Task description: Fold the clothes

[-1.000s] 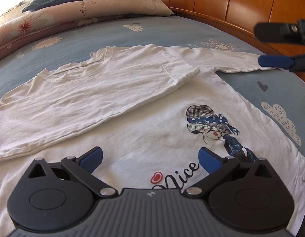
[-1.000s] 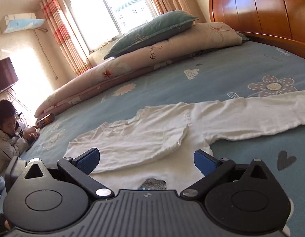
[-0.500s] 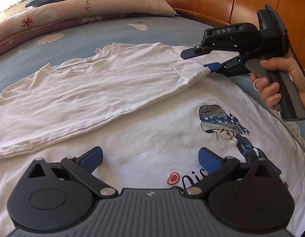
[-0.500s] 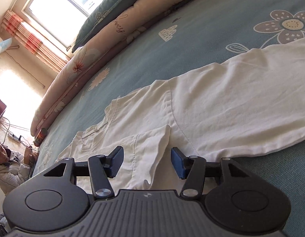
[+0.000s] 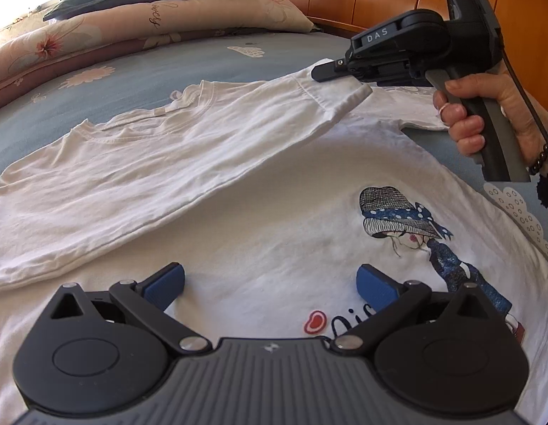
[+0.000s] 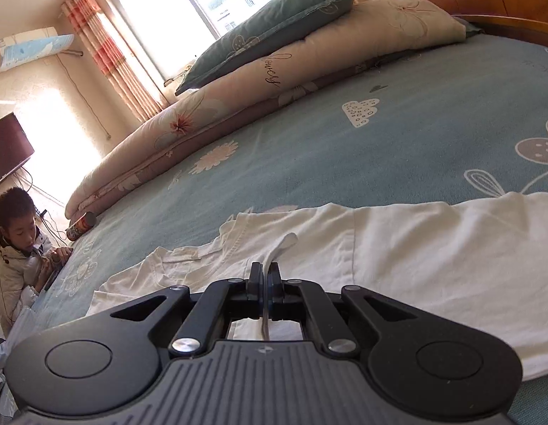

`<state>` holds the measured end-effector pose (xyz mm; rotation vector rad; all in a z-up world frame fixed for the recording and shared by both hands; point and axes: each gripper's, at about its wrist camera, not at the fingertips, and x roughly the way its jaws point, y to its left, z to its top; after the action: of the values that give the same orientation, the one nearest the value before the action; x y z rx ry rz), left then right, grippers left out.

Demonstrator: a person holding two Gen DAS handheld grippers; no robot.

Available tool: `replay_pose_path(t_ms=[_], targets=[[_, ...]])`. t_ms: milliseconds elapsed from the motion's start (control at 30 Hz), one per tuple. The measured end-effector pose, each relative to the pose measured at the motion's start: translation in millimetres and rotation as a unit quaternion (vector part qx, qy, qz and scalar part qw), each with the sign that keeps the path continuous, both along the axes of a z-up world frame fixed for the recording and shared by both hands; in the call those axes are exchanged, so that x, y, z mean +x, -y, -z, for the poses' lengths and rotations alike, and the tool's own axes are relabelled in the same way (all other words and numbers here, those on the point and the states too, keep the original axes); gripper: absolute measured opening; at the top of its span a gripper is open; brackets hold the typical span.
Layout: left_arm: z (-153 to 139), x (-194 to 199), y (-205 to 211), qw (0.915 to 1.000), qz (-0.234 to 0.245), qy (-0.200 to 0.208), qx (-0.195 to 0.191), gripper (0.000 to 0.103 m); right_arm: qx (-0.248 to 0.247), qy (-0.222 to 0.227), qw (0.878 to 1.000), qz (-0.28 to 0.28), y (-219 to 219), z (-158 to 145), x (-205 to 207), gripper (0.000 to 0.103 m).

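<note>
While right hand-held gripper (image 6: 263, 276) pinches shirt (image 5: 274, 233) cuff, left hand-held gripper (image 5: 270, 285) agape, pillows (image 6: 274, 35) behind

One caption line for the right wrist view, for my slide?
Right claw shut on a white shirt fold, lying on the blue bed.

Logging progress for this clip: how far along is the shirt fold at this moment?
Early. Done: one sleeve is folded across the white shirt on the bed. In hand: the right tool is shut on that folded sleeve's cuff corner; the left tool hovers open above the shirt. Left: the other sleeve lies spread out, and the body with its printed figure is unfolded.
</note>
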<state>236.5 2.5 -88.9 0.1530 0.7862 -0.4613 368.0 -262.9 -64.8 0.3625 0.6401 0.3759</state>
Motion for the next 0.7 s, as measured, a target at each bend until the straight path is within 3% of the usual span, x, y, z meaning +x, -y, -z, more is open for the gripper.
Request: replay_pose_path(t_ms=[33, 100, 167, 267, 333, 400, 500, 567, 700], targets=[[0, -1, 0, 1.0, 0.0, 0.0, 0.0, 0.102, -0.032, 0.006, 0.999, 0.005, -3, 3, 2, 0.003], [0, -1, 0, 1.0, 0.0, 0.0, 0.0, 0.102, -0.064, -0.025, 0.997, 0.015, -3, 17, 11, 0.008], [0, -1, 0, 1.0, 0.001, -0.001, 0.001, 0.102, -0.065, -0.045, 0.996, 0.031, -1, 21, 13, 0.011], [-1, 0, -1, 1.0, 0.0, -0.004, -0.001, 0.102, -0.059, -0.018, 0.996, 0.059, -1, 4, -3, 0.035], [-2, -1, -1, 1.0, 0.0, -0.004, 0.001, 0.102, -0.061, 0.017, 0.997, 0.045, -9, -12, -14, 0.035], [-2, -1, 0, 1.0, -0.001, -0.004, 0.004, 0.102, -0.07, 0.02, 0.997, 0.007, -22, -17, -17, 0.036], [-6, 1, -2, 1.0, -0.007, -0.001, 0.005, 0.102, -0.113, -0.011, 0.993, -0.022, -43, -6, -14, 0.045], [-12, 1, -8, 0.9998, -0.019, 0.01, 0.006, 0.102, -0.132, -0.048, 0.99, -0.018, -46, 11, -13, 0.046], [-31, 8, -38, 0.9972, -0.053, 0.053, 0.003, 0.102, -0.095, -0.045, 0.994, 0.001, -36, 14, -27, 0.05]])
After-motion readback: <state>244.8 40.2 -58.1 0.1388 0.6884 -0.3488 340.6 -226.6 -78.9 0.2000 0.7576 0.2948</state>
